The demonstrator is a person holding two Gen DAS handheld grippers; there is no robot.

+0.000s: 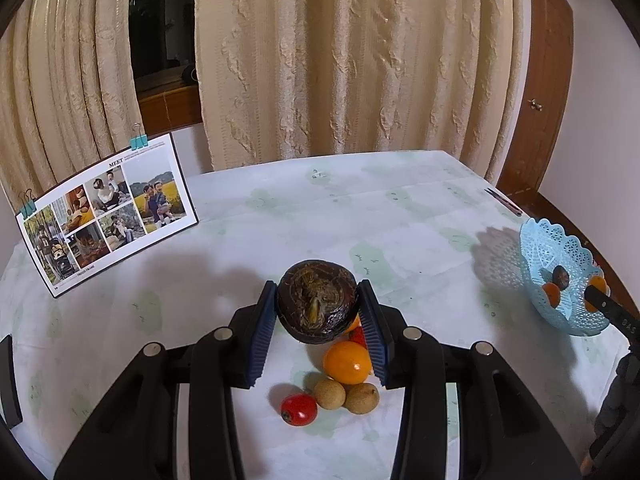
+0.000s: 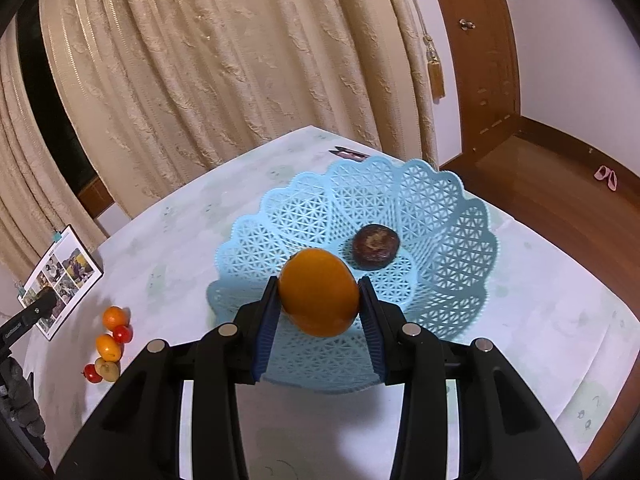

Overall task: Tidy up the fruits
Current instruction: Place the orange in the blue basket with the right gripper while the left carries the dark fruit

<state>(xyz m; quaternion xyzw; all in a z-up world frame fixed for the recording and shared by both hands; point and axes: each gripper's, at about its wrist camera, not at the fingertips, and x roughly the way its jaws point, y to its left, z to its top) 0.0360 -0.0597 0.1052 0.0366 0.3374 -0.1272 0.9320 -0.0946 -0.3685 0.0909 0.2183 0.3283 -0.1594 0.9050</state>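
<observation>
A pale tablecloth (image 1: 400, 216) with faint green prints covers the table, backed by cream curtains (image 1: 352, 60) and a wooden door frame (image 2: 480, 40). A clipped photo card (image 1: 108, 212) leans at the left edge. The left gripper (image 1: 318, 312) clamps a dark brown fruit (image 1: 316, 302) above the loose pile: an orange kumquat (image 1: 347, 362), two longans (image 1: 346, 396) and a cherry tomato (image 1: 299, 409). The right gripper (image 2: 319, 302) pinches an orange fruit (image 2: 319, 292) over the blue lattice basket (image 2: 452, 216), where another dark fruit (image 2: 375, 246) lies.
</observation>
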